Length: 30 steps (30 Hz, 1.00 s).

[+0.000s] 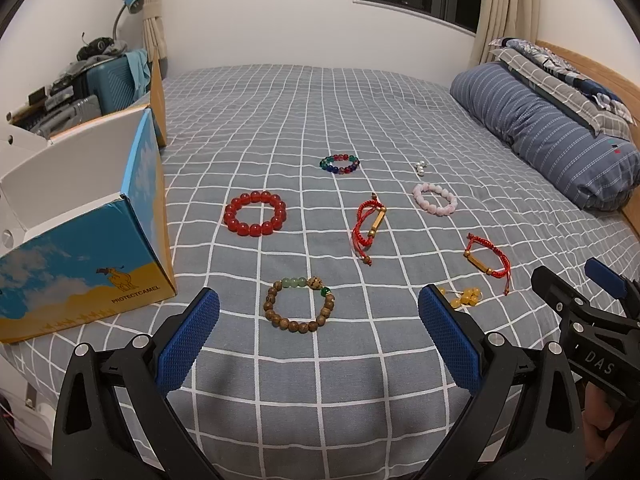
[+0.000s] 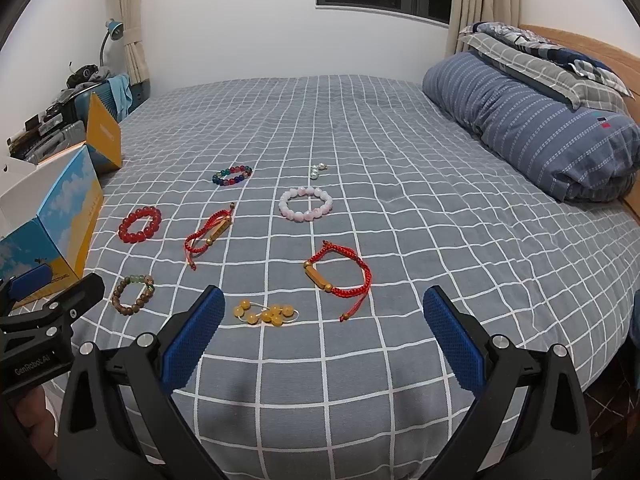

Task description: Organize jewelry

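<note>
Several bracelets lie on the checked bedspread. A wooden bead bracelet (image 1: 299, 305) (image 2: 133, 293) is nearest my left gripper (image 1: 316, 332), which is open and empty just short of it. Further off lie a red bead bracelet (image 1: 255, 219) (image 2: 140, 224), a multicoloured one (image 1: 339, 163) (image 2: 232, 175), a pink one (image 1: 435, 199) (image 2: 305, 203), two red cord bracelets (image 1: 368, 229) (image 2: 338, 278) and small pearls (image 1: 420, 168) (image 2: 317, 170). Yellow beads (image 2: 266, 313) (image 1: 464, 297) lie just ahead of my right gripper (image 2: 322, 328), also open and empty.
An open blue and yellow cardboard box (image 1: 86, 240) (image 2: 60, 216) stands on the bed's left side. A rolled striped duvet (image 1: 548, 128) (image 2: 532, 120) and pillows lie at the right by the headboard. Suitcases and a lamp (image 1: 130, 6) stand beyond the left edge.
</note>
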Motion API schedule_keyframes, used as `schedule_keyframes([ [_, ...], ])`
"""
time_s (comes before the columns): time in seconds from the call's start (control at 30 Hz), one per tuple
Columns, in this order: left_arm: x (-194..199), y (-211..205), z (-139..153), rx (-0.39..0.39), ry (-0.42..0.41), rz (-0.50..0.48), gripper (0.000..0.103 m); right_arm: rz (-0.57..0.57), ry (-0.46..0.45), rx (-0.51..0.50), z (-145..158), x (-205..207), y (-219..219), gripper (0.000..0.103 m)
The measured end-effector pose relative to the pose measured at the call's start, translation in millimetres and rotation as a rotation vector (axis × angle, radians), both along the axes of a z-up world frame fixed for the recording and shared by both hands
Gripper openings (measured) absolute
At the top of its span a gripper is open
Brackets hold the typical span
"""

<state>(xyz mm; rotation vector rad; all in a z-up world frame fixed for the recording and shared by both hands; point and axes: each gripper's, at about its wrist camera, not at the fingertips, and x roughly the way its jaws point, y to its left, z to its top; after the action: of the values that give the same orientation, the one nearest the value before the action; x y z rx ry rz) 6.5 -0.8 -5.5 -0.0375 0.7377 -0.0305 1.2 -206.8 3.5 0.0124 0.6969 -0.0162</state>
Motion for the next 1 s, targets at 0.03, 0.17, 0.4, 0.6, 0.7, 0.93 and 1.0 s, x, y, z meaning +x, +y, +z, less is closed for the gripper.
schedule_keyframes([
  [0.03, 0.0, -0.3, -0.3, 0.001, 0.0, 0.0, 0.097, 0.0, -0.001, -0.002, 0.2, -0.2, 0.1, 0.096],
  [0.17, -0.1, -0.3, -1.1, 0.002, 0.0, -0.001, 0.097, -0.002, -0.002, -0.001, 0.1, -0.1, -0.5, 0.096],
  [0.4, -0.1, -1.0, -1.7, 0.002, 0.001, -0.003, 0.097, -0.003, -0.002, -0.003, -0.1, 0.3, -0.8, 0.096],
  [0.6, -1.0, -0.4, -1.4, 0.004, 0.003, -0.003, 0.097, -0.004, -0.002, -0.006, -0.4, 0.1, -0.6, 0.096],
  [0.7, -0.7, 0.3, -1.1, 0.004, 0.001, -0.003, 0.097, -0.006, -0.001, -0.005, -0.5, 0.9, -1.0, 0.096],
  [0.93, 0.7, 0.0, -0.5, 0.007, 0.002, -0.005, 0.097, -0.004, 0.0, -0.005, -0.4, 1.5, -0.2, 0.096],
  [1.0, 1.2, -0.2, -0.7, 0.007, 0.002, -0.006, 0.097, -0.004, 0.002, -0.005, -0.8, 1.7, -0.3, 0.096],
])
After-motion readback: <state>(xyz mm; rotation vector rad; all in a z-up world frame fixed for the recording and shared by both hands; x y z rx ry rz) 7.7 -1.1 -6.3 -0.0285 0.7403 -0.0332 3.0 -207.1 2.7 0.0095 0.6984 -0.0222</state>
